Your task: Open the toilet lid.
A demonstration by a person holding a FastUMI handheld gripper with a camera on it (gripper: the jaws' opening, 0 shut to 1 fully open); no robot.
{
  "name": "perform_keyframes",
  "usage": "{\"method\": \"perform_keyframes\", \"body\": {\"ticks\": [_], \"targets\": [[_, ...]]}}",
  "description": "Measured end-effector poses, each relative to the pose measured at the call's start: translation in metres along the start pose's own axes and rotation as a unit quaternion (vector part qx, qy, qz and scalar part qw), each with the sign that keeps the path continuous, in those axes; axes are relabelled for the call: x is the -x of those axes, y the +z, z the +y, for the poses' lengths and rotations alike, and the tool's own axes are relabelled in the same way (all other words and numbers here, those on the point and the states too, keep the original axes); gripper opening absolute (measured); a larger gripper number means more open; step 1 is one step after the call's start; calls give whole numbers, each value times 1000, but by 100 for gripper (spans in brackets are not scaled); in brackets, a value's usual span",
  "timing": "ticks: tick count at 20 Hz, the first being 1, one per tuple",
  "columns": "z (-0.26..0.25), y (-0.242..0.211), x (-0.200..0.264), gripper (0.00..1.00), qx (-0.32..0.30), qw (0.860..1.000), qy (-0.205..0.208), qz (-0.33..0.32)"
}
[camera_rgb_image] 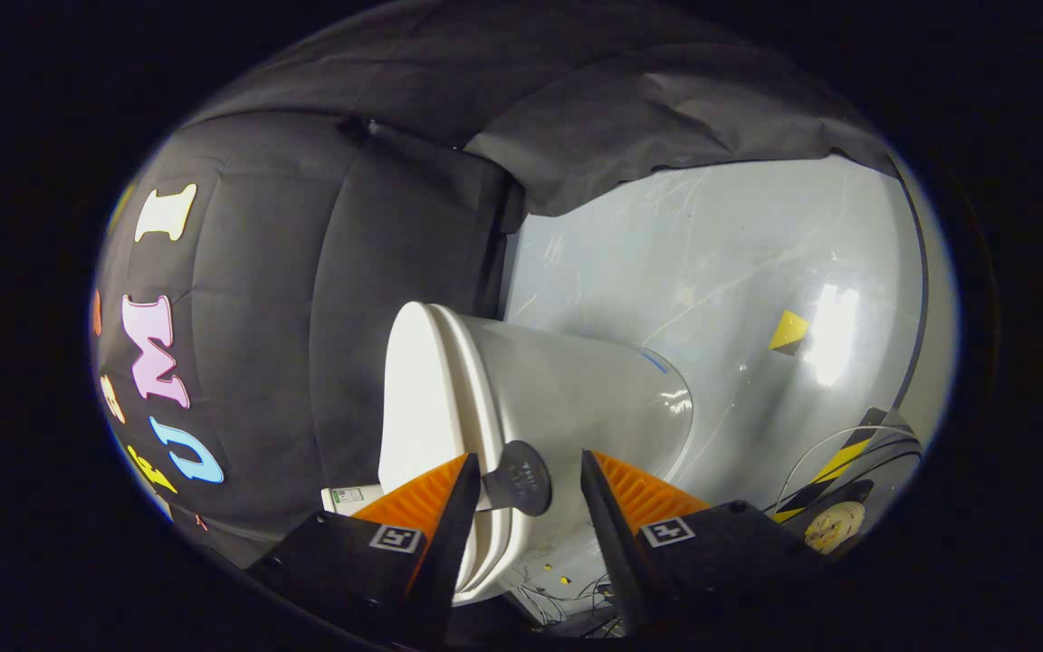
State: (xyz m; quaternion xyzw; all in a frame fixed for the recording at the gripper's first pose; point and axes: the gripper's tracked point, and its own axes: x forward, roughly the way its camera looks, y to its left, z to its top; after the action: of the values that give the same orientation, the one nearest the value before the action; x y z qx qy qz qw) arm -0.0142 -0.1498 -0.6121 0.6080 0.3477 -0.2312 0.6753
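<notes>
Now, rolled onto its side, so the toilet (567, 398) looks tipped over with the floor (712, 244) off beyond it. Jaws (526, 475) spread open, gripping nothing. Right between them, a round grey tab (519, 478) fixed at the front edge of the lid (413, 398), close against one jaw though contact too fine to call. Lid lying flat on the seat (478, 435), not raised. Probably lined up this way to pinch that tab and swing the lid up. Loose cables (847, 453) beyond the far jaw, well clear.
</notes>
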Motion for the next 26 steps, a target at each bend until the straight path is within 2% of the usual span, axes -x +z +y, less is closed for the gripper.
{"method": "perform_keyframes", "body": {"ticks": [1,3,5,6,7,8,11,15,20,24,26], "targets": [[8,4,0,68,-14,1000,27,-6],[16,8,-3,42,-29,998,54,-15],[13,0,-5,42,-46,996,79,-9],[12,-3,9,42,-55,994,90,-8],[14,16,34,26,-74,992,100,-26],[17,1,1,10,-81,991,106,-25],[14,3,-1,10,-81,989,117,-36],[15,0,-2,10,-63,992,103,-44],[29,-1,5,8,9,996,74,-56],[53,-2,19,7,50,993,72,-75],[69,-7,29,6,91,990,63,-86]]}}
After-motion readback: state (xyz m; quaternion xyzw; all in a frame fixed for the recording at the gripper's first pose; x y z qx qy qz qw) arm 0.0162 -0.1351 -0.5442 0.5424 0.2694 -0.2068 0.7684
